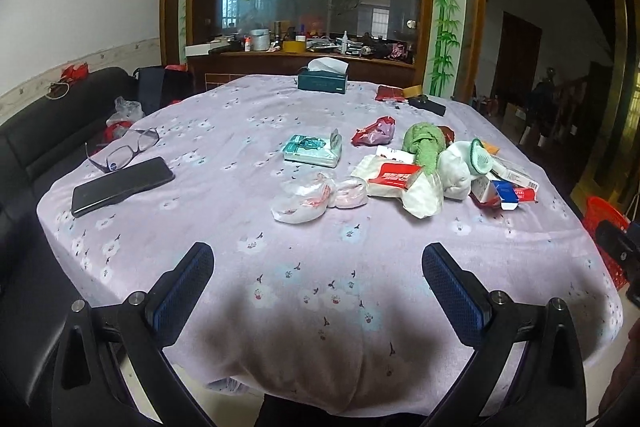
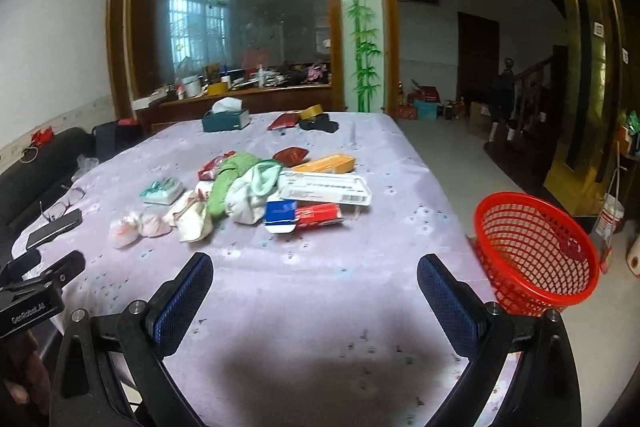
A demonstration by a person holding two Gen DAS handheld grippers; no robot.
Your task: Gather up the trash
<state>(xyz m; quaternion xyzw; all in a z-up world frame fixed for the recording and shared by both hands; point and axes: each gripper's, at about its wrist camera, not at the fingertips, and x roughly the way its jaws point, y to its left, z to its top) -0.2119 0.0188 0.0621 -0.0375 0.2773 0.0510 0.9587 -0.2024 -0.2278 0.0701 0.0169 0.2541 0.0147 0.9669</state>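
A heap of trash lies mid-table: crumpled clear plastic bags (image 1: pixel 316 195) (image 2: pixel 138 225), a white wrapper with a red label (image 1: pixel 394 179), a green cloth (image 1: pixel 424 147) (image 2: pixel 228 179), a red and blue carton (image 1: pixel 506 193) (image 2: pixel 304 215), a white flat box (image 2: pixel 324 189) and a yellow box (image 2: pixel 326 163). A red mesh basket (image 2: pixel 534 251) (image 1: pixel 606 239) stands off the table's right edge. My left gripper (image 1: pixel 318 259) hovers open over the near table edge, short of the bags. My right gripper (image 2: pixel 314 269) is open too, nothing between its fingers.
The table (image 1: pixel 240 267) has a lilac flowered cloth. A phone (image 1: pixel 122 185) and glasses (image 1: pixel 124 147) lie at its left, a tissue pack (image 1: pixel 312 149) in the middle, a teal tissue box (image 1: pixel 322 75) and a tape roll (image 2: pixel 314 111) at the far edge. A black sofa (image 1: pixel 44 131) flanks the left side.
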